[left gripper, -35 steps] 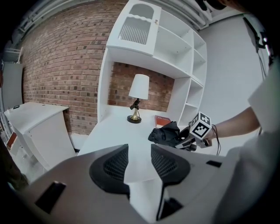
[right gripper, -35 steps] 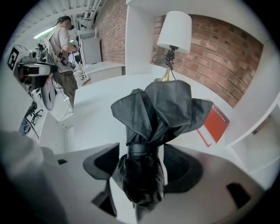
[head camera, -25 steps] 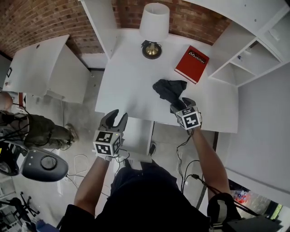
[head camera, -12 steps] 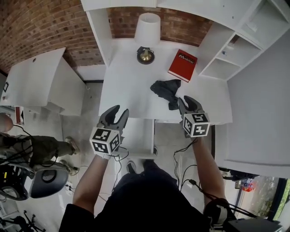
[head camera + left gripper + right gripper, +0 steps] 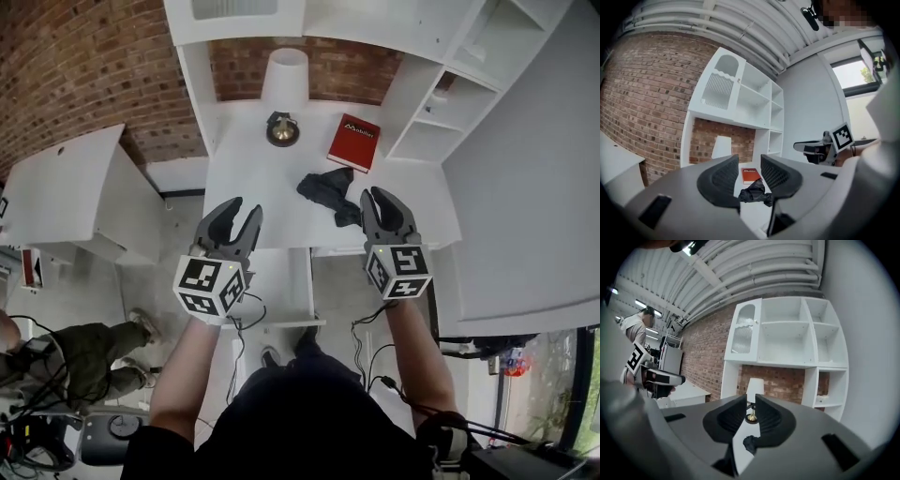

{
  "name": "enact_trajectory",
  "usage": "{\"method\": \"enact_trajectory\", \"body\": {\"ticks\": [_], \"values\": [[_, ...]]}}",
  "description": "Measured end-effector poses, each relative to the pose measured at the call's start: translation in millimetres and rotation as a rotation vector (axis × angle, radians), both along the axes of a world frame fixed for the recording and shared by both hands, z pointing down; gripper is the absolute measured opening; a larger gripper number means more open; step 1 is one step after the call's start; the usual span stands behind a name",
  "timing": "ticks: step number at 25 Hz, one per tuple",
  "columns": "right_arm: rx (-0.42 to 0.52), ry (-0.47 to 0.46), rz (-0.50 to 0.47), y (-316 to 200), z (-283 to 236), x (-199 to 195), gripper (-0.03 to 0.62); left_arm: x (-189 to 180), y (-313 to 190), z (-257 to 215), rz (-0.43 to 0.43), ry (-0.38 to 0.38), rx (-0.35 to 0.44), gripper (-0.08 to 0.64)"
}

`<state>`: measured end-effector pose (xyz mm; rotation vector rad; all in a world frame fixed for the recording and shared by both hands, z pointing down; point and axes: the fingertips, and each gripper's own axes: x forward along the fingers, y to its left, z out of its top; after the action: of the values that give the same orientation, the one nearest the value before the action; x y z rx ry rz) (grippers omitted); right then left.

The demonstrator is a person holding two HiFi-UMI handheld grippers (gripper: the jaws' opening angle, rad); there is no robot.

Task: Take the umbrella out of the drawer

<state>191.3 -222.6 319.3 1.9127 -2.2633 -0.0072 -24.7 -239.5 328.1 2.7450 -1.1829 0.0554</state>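
Observation:
The black folded umbrella (image 5: 330, 190) lies on the white desk (image 5: 253, 187), in front of a red book; it also shows as the umbrella (image 5: 753, 193) past the left jaws and the umbrella (image 5: 750, 444) below the right ones. My left gripper (image 5: 241, 211) is held high above the desk's front edge, open and empty (image 5: 750, 161). My right gripper (image 5: 377, 199) hangs above the umbrella's near end without touching it. Its jaws are closing to a narrow gap with nothing between them (image 5: 750, 401).
A lamp (image 5: 284, 89) with a white shade and the red book (image 5: 353, 142) stand at the back of the desk. White shelves (image 5: 427, 122) rise on the right against a brick wall. A white drawer (image 5: 281, 286) juts out below the desk. Another white desk (image 5: 66, 197) stands left.
Both grippers have risen well above the desk, toward the head camera. The right jaws have narrowed from wide open to a slit. The umbrella stays on the desk.

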Motion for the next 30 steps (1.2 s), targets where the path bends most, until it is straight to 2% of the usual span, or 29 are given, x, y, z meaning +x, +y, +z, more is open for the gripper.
{"method": "enact_trajectory", "body": {"ticks": [10,18,30], "values": [[0.169,0.024,0.045,48,-80,-21,0.052,-24,12,-69,-0.008,0.04,0.147,0.146],[0.237,0.04,0.073,76,-111,-29,0.054,-25,36,-106,0.009,0.039,0.256,0.146],[0.252,0.054,0.13,102,-114,-15,0.052,-14,49,-103,0.058,0.047,0.261,0.144]]}}
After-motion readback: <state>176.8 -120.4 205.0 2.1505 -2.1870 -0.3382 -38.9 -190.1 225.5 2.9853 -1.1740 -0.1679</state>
